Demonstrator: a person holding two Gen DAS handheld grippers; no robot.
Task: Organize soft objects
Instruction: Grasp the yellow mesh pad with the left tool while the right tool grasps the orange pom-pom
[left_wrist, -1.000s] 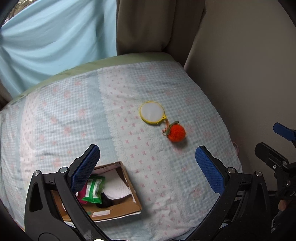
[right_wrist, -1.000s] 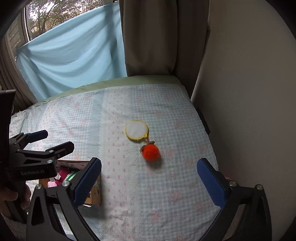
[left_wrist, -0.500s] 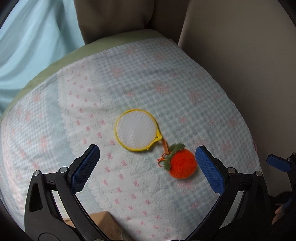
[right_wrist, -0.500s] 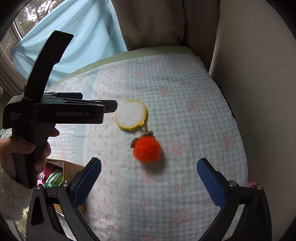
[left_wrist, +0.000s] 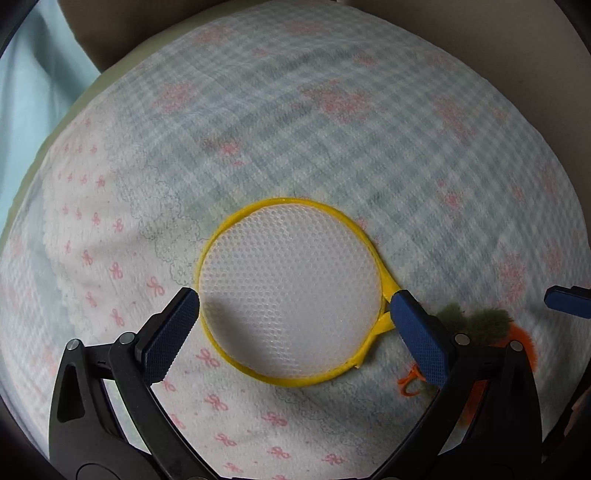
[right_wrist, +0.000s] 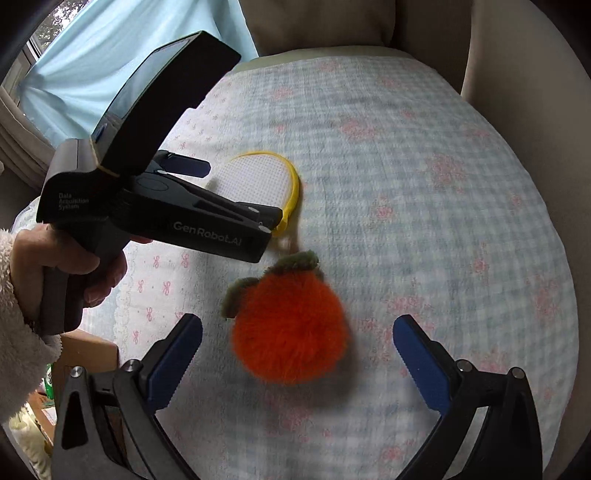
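A round white mesh pad with a yellow rim (left_wrist: 291, 291) lies flat on the checked bedspread (left_wrist: 332, 122). My left gripper (left_wrist: 295, 314) is open, its blue fingers on either side of the pad, close above it. An orange fluffy pompom with green leaves (right_wrist: 290, 328) lies just right of the pad; in the left wrist view (left_wrist: 517, 336) it is mostly hidden behind my right finger. My right gripper (right_wrist: 295, 350) is open with the pompom between its fingers. The pad also shows in the right wrist view (right_wrist: 258, 181), partly behind the left gripper.
A cardboard box (right_wrist: 88, 350) with packets sits at the bed's left front. A beige wall (right_wrist: 535, 74) borders the bed on the right; a brown curtain (right_wrist: 325, 22) and light blue cloth (right_wrist: 122, 40) hang behind.
Both grippers have moved forward and down: the left one from over the box to around the mesh pad, the right one close around the pompom. Both stay open.
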